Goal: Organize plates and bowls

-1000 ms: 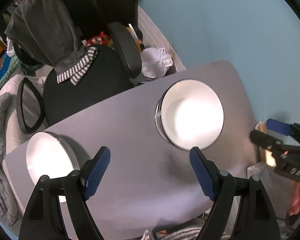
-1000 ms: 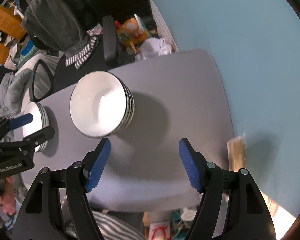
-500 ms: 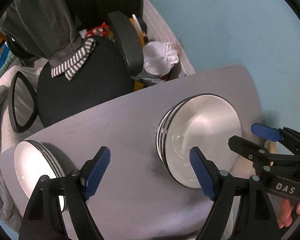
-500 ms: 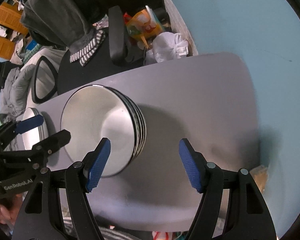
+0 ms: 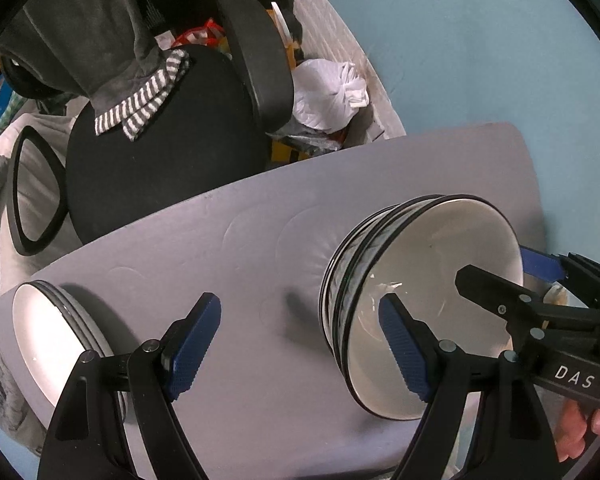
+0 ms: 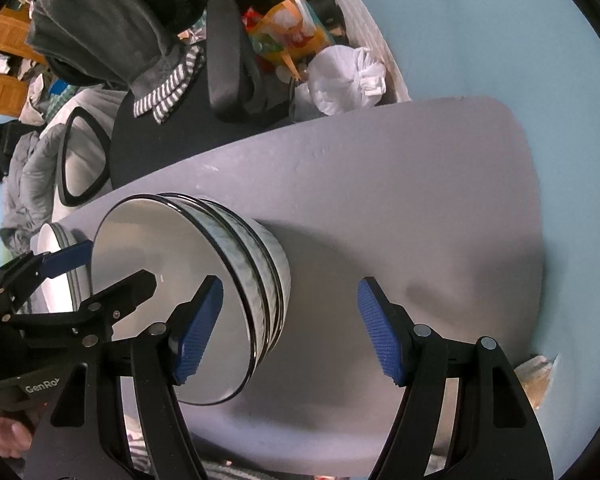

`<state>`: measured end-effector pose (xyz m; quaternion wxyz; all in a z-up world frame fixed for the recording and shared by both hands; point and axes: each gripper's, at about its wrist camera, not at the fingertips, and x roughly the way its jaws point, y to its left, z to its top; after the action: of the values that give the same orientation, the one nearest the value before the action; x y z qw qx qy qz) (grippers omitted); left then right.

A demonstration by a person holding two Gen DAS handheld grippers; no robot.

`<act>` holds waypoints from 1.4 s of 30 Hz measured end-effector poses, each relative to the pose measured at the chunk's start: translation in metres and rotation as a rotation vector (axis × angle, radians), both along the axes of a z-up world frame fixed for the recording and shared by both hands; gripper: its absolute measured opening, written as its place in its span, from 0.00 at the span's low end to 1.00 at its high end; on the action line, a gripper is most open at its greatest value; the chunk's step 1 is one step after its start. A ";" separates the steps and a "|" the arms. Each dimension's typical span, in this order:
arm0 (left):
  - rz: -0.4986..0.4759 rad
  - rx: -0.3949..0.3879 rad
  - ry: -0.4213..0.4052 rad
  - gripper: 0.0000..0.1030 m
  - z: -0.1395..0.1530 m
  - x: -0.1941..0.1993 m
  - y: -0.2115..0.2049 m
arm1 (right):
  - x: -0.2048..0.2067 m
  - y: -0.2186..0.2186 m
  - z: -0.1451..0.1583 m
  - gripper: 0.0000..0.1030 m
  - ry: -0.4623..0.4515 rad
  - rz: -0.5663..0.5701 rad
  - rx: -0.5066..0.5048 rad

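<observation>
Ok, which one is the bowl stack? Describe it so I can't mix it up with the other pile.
Start at the grey table in front of the black chair. Two white piles sit on it; the bowl stack is nearer the blue wall. It is tall and deep with black rims, while the plates at the far end lie flat.

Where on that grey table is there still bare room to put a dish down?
Bare patches: between the stack of bowls and the blue wall, and between the bowls and the stack of plates. The table's left end is crowded.
</observation>
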<state>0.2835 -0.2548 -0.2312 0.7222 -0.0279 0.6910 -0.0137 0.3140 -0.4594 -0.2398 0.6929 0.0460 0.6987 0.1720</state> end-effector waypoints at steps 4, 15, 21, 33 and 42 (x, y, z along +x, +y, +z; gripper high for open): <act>0.006 -0.005 0.007 0.77 -0.004 0.000 0.001 | 0.002 0.001 -0.004 0.68 0.007 0.003 -0.007; 0.019 -0.079 0.048 0.58 -0.018 0.000 0.006 | 0.000 0.008 -0.017 0.65 0.048 -0.001 -0.007; -0.027 -0.096 0.044 0.50 -0.019 -0.001 0.004 | -0.002 0.011 -0.018 0.52 0.068 -0.013 0.041; -0.059 -0.144 0.052 0.22 -0.015 0.002 -0.005 | -0.006 0.026 -0.012 0.38 0.055 0.003 -0.001; -0.056 -0.134 0.045 0.23 -0.012 -0.001 -0.004 | -0.010 0.024 -0.009 0.32 0.043 -0.016 -0.023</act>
<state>0.2829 -0.2589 -0.2436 0.7023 -0.0571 0.7051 -0.0795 0.3044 -0.4350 -0.2485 0.6795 0.0474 0.7150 0.1575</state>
